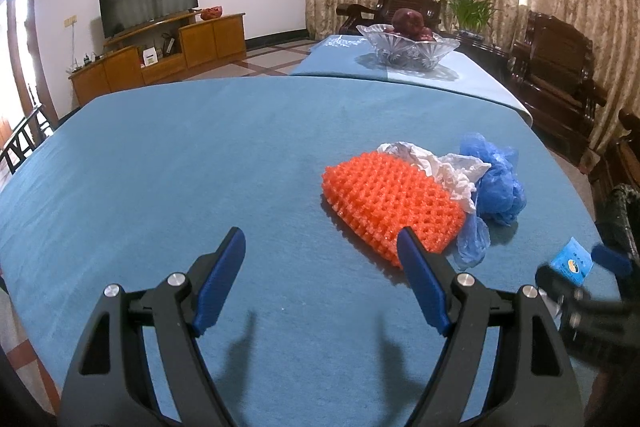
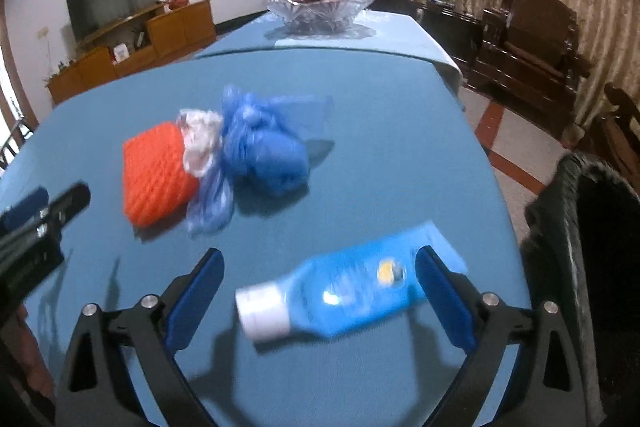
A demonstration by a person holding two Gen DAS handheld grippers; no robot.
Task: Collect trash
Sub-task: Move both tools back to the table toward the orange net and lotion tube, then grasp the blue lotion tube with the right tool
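Right between the wide-spread blue fingers of the right gripper (image 2: 318, 287) a blue tube (image 2: 352, 287) is lying flat on the blue tablecloth (image 2: 380, 147), low in the right wrist frame. Its long axis is running left to right with a slight upward tilt: the white cap is pointing lower left, the flat crimped tail upper right. The tail end is sitting at or behind the right-hand finger pad (image 2: 444, 301), and I cannot tell whether it is touching; the cap end is lying well apart from the left-hand pad. Motion blur is smearing the tube's label, so nothing on it is readable.

Moving outward, the remaining trash is bunching up left of centre: an orange foam net (image 2: 156, 175), a crumpled white tissue (image 2: 200, 141) tucked against its upper right edge, and blue plastic wrap (image 2: 264, 151) touching the tissue on the right. At the right edge a dark bin (image 2: 576, 239) is standing off the table, cut off by the frame.

Over in the left wrist view, the left gripper (image 1: 320, 275) is hovering gaping and empty, with the orange net's near corner partly hidden behind its right-hand finger. The right gripper is poking in at the lower right, blurred, with only a corner of the tube showing. Farther up, a glass bowl (image 1: 408, 51) of dark fruit is sitting on the cloth.
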